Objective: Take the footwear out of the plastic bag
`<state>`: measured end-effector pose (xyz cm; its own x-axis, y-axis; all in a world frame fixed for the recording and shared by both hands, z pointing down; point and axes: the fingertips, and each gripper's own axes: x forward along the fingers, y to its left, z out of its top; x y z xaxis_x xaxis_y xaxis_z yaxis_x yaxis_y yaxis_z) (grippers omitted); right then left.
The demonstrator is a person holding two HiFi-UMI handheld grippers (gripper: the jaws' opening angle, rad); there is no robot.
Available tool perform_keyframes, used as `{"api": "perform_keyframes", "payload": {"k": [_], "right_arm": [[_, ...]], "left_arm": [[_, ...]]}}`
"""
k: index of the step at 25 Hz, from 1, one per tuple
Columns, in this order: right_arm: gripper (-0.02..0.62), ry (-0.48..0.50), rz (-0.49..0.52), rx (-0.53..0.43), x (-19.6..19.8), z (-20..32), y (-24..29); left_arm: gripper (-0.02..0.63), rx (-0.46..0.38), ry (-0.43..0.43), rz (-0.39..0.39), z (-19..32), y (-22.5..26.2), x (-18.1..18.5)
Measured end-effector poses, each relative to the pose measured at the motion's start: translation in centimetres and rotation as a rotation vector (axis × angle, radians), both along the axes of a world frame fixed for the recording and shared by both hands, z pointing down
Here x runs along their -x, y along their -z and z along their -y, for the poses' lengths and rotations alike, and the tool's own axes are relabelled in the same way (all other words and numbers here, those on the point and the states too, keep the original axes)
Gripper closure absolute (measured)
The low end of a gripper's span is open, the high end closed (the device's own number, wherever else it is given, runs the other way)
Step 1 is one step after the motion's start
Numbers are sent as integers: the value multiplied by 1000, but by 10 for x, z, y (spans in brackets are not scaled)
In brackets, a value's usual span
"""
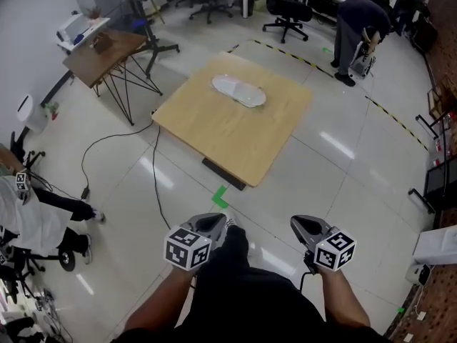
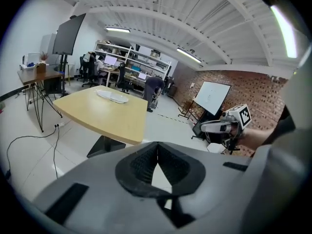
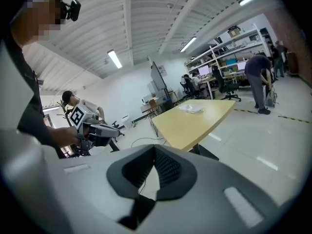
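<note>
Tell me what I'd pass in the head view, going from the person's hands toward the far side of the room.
left gripper and right gripper side by side → green floor mark → wooden table → plastic bag on its far part → striped floor tape → office chair

Contents of distant plastic bag (image 1: 239,91) indistinct

Head view: high up, tilted steeply down, left hand-held gripper (image 1: 218,221) and right hand-held gripper (image 1: 296,226) close at the bottom edge, desk (image 1: 235,131) well ahead. Both gripper views: low, roughly level, along own jaws, toward that desk from well apart. Shared: desk in all three; other hand-held gripper in each gripper view.
</note>
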<state>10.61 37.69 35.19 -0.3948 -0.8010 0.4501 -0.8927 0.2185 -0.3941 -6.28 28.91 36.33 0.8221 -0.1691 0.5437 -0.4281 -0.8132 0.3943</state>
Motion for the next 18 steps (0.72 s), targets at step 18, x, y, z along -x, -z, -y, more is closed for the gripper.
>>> {"api": "perform_keyframes", "payload": {"k": [18], "right_arm": [[594,28,-183,114,-81,235,-25]], "left_arm": [[598,-72,-74,-69,255,-33,-134]]}}
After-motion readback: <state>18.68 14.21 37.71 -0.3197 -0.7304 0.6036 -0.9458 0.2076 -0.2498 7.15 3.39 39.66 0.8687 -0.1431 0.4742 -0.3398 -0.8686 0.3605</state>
